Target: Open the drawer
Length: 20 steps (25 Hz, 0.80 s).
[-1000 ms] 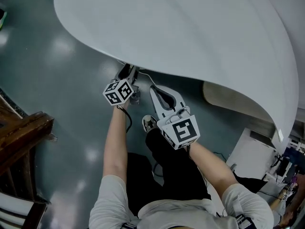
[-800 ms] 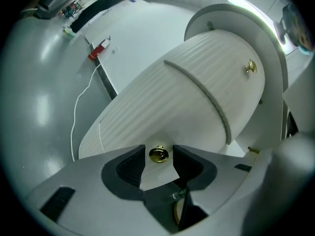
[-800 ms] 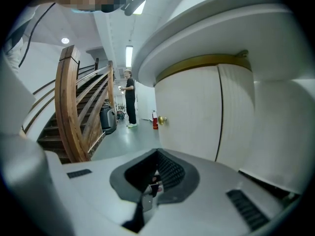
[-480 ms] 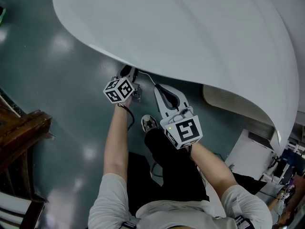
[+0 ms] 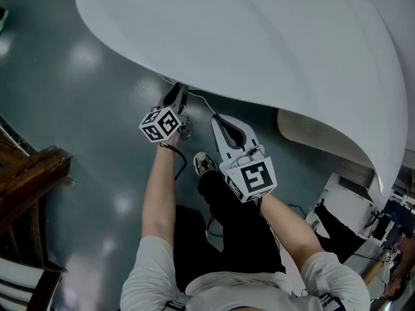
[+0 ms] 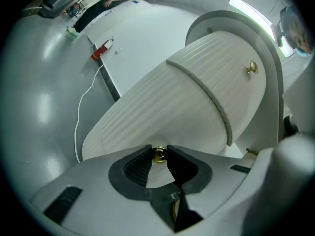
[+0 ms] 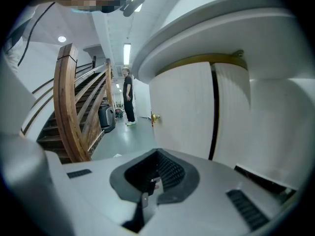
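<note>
Grey glossy floor (image 5: 78,109) runs beneath a big white top (image 5: 259,37). Under that top's edge sits the ribbed white drawer (image 6: 162,107), straight ahead of the left gripper (image 5: 177,93). Its brass knob (image 6: 158,155) stands between the left jaws, which are closing on it with both pads touching it. A second knob (image 6: 252,68) shows on the panel above. The right gripper (image 7: 157,152) hangs just beside the left, jaws clenched on nothing, facing the white cabinet side. A wooden staircase (image 7: 74,107) rises beyond, with a person (image 7: 128,96) standing far off.
</note>
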Motion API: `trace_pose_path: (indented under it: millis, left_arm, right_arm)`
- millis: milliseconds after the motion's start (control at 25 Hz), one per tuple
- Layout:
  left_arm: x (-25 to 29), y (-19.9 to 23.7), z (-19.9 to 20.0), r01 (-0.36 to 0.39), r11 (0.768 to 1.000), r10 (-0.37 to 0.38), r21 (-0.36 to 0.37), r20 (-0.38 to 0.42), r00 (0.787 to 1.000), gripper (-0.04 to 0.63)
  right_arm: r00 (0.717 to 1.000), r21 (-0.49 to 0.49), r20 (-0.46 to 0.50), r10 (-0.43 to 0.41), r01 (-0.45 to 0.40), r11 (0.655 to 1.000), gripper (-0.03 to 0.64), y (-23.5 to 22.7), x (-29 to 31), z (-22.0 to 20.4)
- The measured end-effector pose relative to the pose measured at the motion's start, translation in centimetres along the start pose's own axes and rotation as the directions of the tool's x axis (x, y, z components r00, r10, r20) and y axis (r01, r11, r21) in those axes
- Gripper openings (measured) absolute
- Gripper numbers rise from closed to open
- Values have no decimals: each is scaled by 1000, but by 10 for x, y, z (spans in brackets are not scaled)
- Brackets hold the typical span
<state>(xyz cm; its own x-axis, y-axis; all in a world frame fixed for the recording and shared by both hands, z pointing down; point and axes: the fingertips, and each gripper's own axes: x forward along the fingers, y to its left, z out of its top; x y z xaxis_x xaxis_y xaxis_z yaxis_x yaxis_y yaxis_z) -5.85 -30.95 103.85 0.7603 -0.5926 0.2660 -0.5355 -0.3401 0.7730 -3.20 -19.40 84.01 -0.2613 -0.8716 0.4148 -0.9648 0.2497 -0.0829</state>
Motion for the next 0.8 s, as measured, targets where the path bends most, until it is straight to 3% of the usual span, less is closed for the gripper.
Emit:
trace_pose_path:
  millis: [200, 800]
  left_arm:
    - [-9, -6, -3, -8, 1000, 8, 29, -27, 1000, 100]
    - [-65, 5, -20, -86, 995, 84, -41, -41, 996, 100]
  right_arm:
    - [1000, 4, 4, 8, -8, 1000, 11, 8, -4, 5]
    - [997, 1, -39, 71, -71, 997, 11, 51, -30, 15]
